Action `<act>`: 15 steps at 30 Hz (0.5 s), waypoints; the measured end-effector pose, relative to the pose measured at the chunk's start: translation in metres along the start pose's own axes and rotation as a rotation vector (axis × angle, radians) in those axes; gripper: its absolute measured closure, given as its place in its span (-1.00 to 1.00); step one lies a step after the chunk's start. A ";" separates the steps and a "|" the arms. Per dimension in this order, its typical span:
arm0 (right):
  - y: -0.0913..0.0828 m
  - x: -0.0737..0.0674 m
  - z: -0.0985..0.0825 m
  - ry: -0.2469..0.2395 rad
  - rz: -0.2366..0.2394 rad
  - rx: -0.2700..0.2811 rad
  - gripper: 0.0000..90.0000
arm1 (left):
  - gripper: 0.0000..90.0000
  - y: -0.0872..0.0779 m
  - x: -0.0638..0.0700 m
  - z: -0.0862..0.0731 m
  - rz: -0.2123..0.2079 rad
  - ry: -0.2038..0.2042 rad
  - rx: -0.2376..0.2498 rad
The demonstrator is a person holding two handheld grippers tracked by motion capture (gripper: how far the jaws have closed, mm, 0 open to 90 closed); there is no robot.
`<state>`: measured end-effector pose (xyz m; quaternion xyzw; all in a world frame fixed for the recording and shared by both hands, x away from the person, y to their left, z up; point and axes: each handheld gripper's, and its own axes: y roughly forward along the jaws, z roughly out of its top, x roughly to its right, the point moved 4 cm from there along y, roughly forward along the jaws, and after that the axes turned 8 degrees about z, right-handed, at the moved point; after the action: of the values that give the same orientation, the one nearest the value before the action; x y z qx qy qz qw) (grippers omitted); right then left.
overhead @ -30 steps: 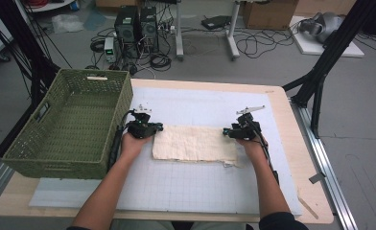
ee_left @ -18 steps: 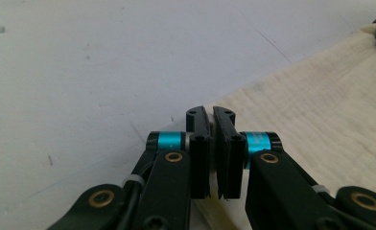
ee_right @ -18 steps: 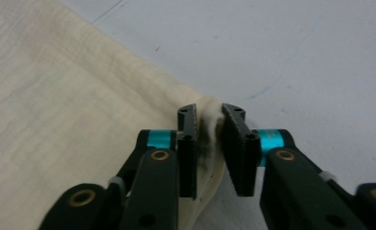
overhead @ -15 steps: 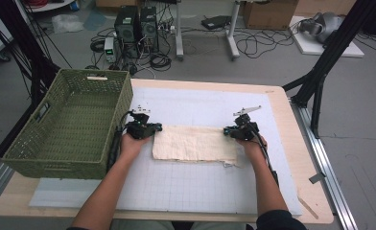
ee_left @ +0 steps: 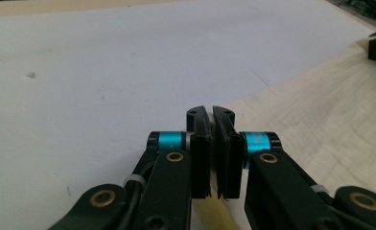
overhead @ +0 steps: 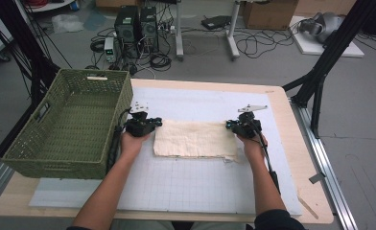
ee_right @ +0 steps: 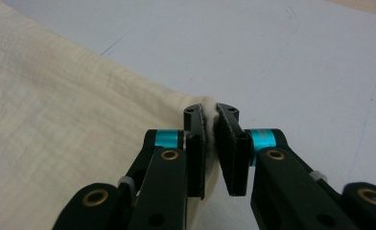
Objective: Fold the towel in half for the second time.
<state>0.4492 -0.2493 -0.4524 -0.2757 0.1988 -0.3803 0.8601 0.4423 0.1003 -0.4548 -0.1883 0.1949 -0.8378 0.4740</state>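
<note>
Closing just now, the right gripper (ee_right: pixel 210 112) has pinched the cream cloth (overhead: pixel 193 139)'s far right corner—matching the left gripper (ee_left: pixel 211 112), clamped on the far left corner. Cloth lies mid-mat (overhead: pixel 200 191), probably ready for lifting or folding.

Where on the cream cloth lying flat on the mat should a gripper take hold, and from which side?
At a far corner, coming in low from the end. The cream cloth lies flat, so only its edges offer the jaws a fold to pinch. The left gripper and right gripper are each shut on one such corner.
</note>
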 end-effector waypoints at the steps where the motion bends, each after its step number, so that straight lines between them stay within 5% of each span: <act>1: -0.001 -0.001 -0.001 0.000 0.000 0.006 0.83 | 0.90 -0.001 0.000 0.000 -0.003 -0.001 0.000; 5: -0.006 -0.004 -0.004 -0.014 0.009 0.021 0.83 | 0.90 -0.011 0.004 0.004 -0.010 0.013 0.045; 15: -0.027 -0.018 -0.005 -0.062 0.028 0.061 0.83 | 0.89 -0.027 0.016 -0.002 -0.028 0.058 0.047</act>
<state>0.4204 -0.2519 -0.4370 -0.2580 0.1640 -0.3654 0.8792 0.4140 0.0996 -0.4408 -0.1556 0.1863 -0.8536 0.4609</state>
